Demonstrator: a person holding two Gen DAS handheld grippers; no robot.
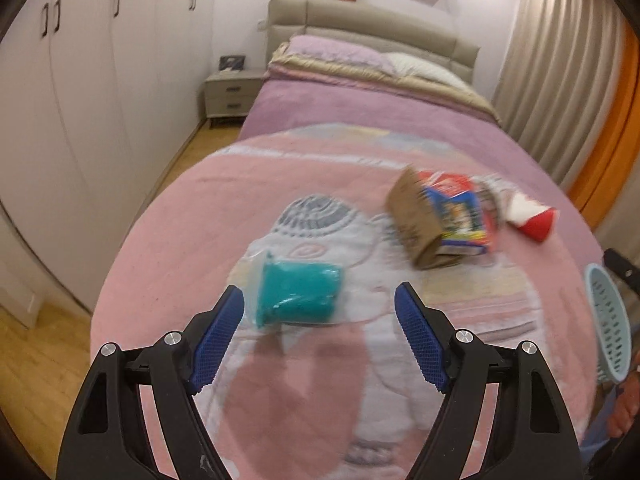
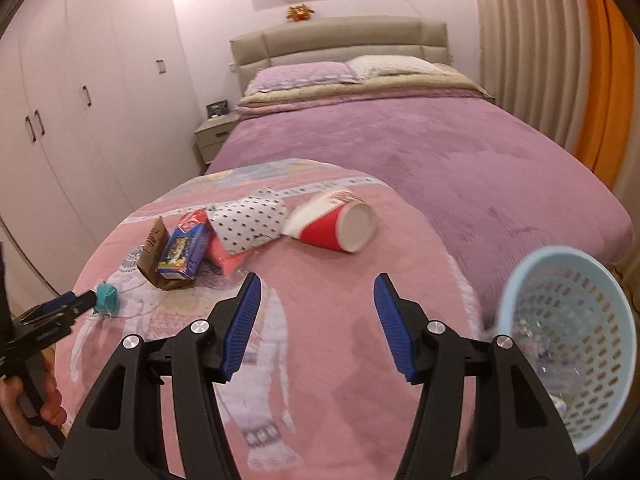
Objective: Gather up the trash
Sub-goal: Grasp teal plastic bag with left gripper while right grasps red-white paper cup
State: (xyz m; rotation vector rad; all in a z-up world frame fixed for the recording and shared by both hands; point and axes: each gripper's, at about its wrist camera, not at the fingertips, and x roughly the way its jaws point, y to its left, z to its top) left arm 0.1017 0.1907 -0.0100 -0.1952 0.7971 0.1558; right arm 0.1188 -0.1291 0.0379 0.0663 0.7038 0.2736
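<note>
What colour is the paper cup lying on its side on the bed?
Red and white paper cup; clearest in the right wrist view.

Trash lies on the blanket (image 2: 320, 340) — cup (image 2: 336, 224) right of carton (image 2: 184, 252), basket (image 2: 572, 344) farthest right.

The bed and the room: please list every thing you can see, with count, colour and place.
Teal packet: 1, on pink blanket, before the left gripper.
Brown paper bag: 1, mid-blanket.
Blue carton: 1, against the bag.
Dotted cup: 1, white, lying.
Red cup: 1, red and white, lying.
Basket: 1, pale blue, right edge.
Blanket: 1, pink.
Bed: 1, purple cover.
Nightstand: 1, beige.
Wardrobe: 1, white.
Curtains: beige, orange.
Left gripper: open.
Right gripper: open.
</note>
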